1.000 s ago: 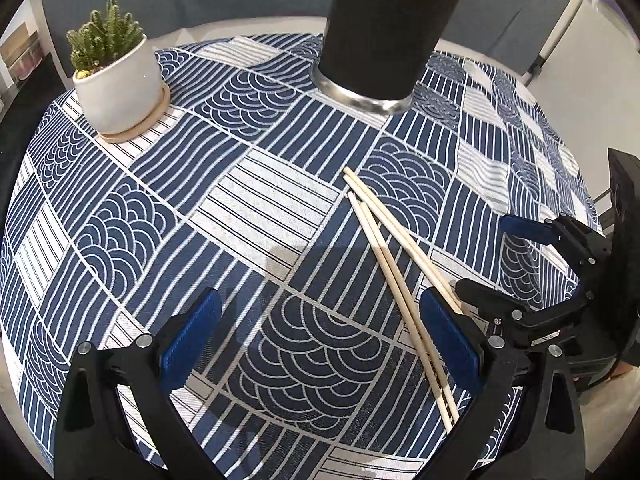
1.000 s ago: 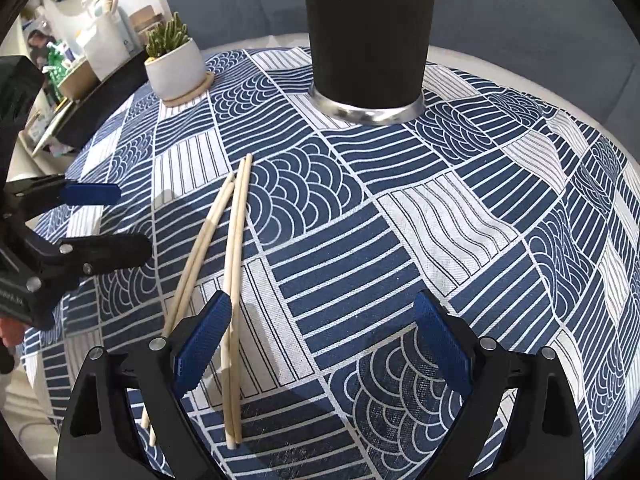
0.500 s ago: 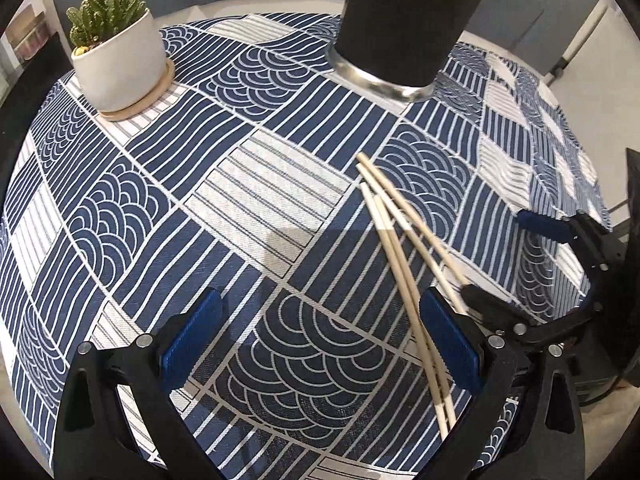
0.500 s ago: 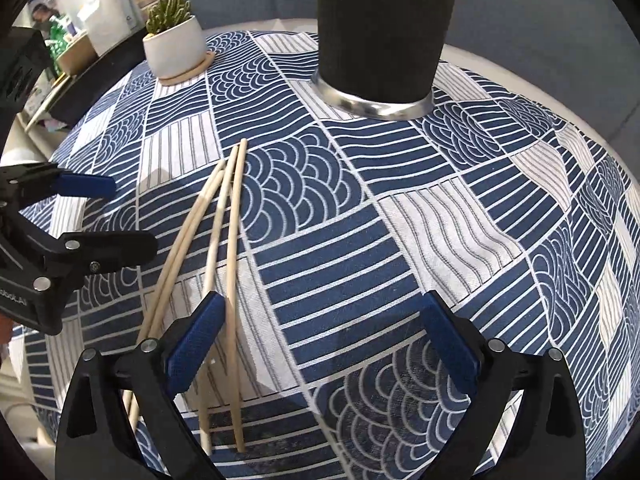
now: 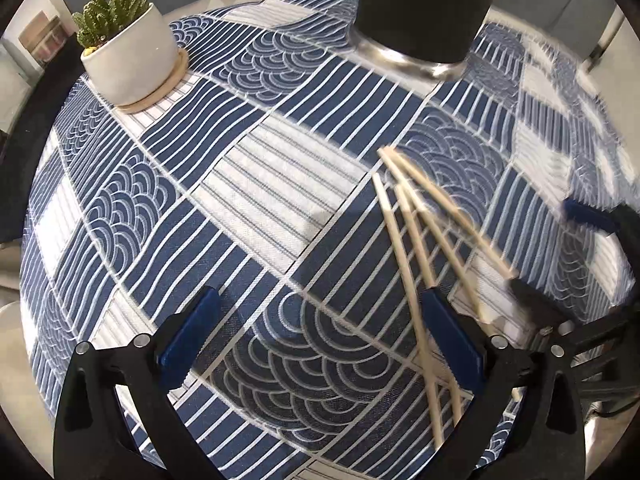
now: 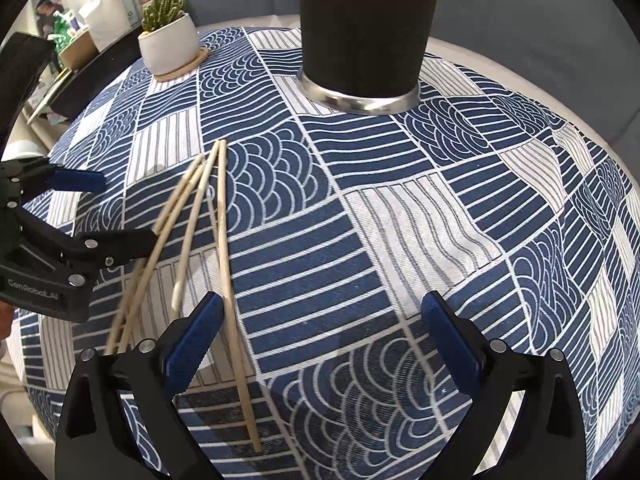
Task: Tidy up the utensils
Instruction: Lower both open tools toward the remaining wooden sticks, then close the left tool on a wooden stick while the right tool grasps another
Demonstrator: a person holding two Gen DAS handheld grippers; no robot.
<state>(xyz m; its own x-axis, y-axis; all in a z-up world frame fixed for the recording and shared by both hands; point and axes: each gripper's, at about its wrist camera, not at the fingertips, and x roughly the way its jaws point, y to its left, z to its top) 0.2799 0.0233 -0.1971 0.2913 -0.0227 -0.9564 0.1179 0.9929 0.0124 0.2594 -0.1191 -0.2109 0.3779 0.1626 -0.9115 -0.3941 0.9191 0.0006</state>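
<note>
While the right gripper (image 6: 320,336) points steeply down at the table, its blue-padded jaws stand spread wide and have just been opening; nothing is between them. One chopstick passes just beside its left pad, outside the gap. The left gripper (image 5: 320,336) is also spread wide and also tilted steeply down, with only cloth between its pads. Its right finger (image 5: 452,336) covers the lower part of two chopsticks, so I cannot tell if it touches them.

The wooden chopsticks (image 6: 192,232) lie on the cloth as a loose fan, close together at the far tips and apart at the near ends. In the left wrist view the chopsticks (image 5: 416,232) are blurred, and their near ends are hidden behind the gripper.

In the right wrist view the left gripper (image 6: 84,216) comes in from the left edge, and its lower finger reaches the outer chopsticks; contact is not clear.

Behind them, a black cylindrical holder (image 6: 360,28) with a metal base stands on the blue patterned tablecloth (image 6: 400,220); its top is cut off. A potted cactus (image 5: 128,52) stands well apart at the far left.
</note>
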